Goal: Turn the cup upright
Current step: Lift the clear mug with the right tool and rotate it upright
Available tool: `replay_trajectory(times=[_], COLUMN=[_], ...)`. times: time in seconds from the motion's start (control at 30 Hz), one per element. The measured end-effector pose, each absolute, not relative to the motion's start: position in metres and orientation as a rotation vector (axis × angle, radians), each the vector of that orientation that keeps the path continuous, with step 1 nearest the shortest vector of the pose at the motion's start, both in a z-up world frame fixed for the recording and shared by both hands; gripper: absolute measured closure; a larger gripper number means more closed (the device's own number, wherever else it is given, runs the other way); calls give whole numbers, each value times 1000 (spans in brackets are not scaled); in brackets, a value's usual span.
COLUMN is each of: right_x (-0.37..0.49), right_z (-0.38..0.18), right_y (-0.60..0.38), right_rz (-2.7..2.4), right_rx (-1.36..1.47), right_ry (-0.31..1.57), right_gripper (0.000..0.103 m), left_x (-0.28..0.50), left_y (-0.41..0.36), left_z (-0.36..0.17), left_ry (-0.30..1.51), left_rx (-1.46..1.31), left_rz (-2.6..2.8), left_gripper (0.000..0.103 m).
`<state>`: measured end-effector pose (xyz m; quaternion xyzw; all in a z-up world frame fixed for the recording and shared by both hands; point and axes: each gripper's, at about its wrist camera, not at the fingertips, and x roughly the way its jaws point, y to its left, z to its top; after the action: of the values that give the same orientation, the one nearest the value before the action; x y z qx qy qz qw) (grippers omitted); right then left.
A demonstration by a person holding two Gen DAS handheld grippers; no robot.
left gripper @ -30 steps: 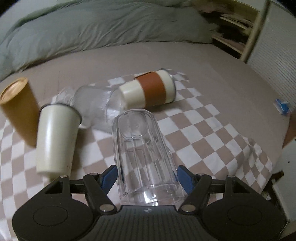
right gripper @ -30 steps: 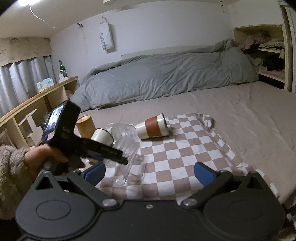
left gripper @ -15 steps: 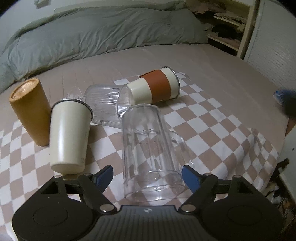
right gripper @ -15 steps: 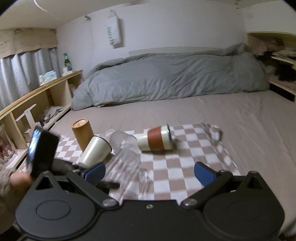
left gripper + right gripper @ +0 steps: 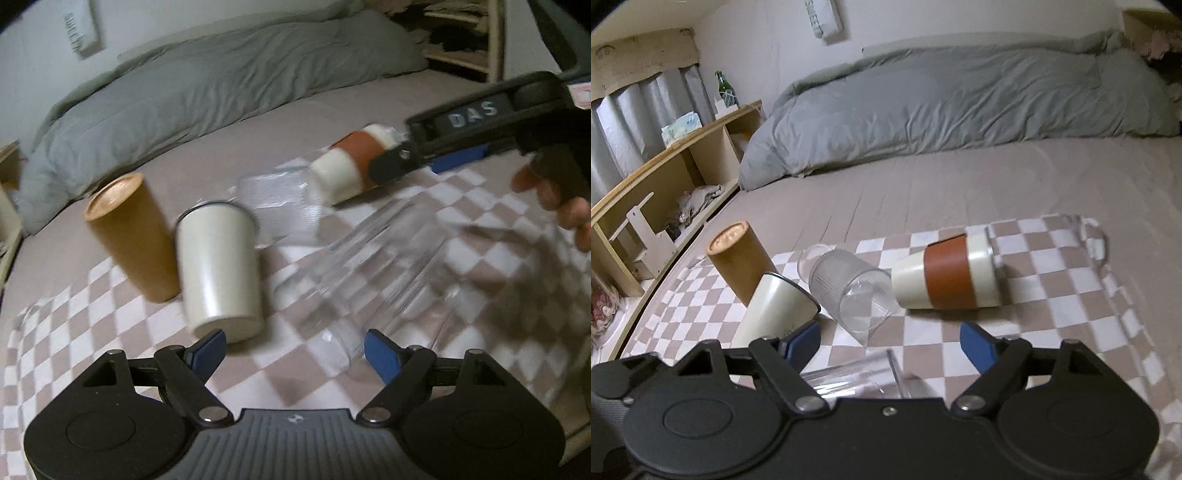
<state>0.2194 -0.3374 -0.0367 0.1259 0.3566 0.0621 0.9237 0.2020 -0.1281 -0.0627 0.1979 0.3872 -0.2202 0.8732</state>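
Both tongs are spread, pinching nothing: the left gripper (image 5: 293, 350) at lower centre of its view, the right gripper (image 5: 890, 341) likewise. From left to right on the checkered cloth (image 5: 110, 332) stand a brown tube (image 5: 135, 236) and a cream cup (image 5: 219, 273); the blurred clear glass (image 5: 373, 273) lies tilted at centre, just ahead of the left fingers.

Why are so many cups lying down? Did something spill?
Three lie tipped on the checkered cloth: the banded cup, the ribbed glass and the clear glass. I see no spill. The tan tumbler stands mouth-down.
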Motion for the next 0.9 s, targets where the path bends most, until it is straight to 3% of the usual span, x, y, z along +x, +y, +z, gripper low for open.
replay_trajectory(times=[0.23,0.67,0.9], right_x=[221,186,176], right_z=[-62,-70,-44], right_y=[-342,-305,-291], right_rz=[262,477,454], right_rx=[462,518,209], right_ry=[837,1017,978], right_gripper=[25,18,20], left_x=[216,230,219], left_y=[-116,-93,-61], left_z=[-74,-83,-62], left_ry=[845,874,895], left_rx=[371,364,248], left_rz=[-420,-311,-309], left_gripper=[21,22,21])
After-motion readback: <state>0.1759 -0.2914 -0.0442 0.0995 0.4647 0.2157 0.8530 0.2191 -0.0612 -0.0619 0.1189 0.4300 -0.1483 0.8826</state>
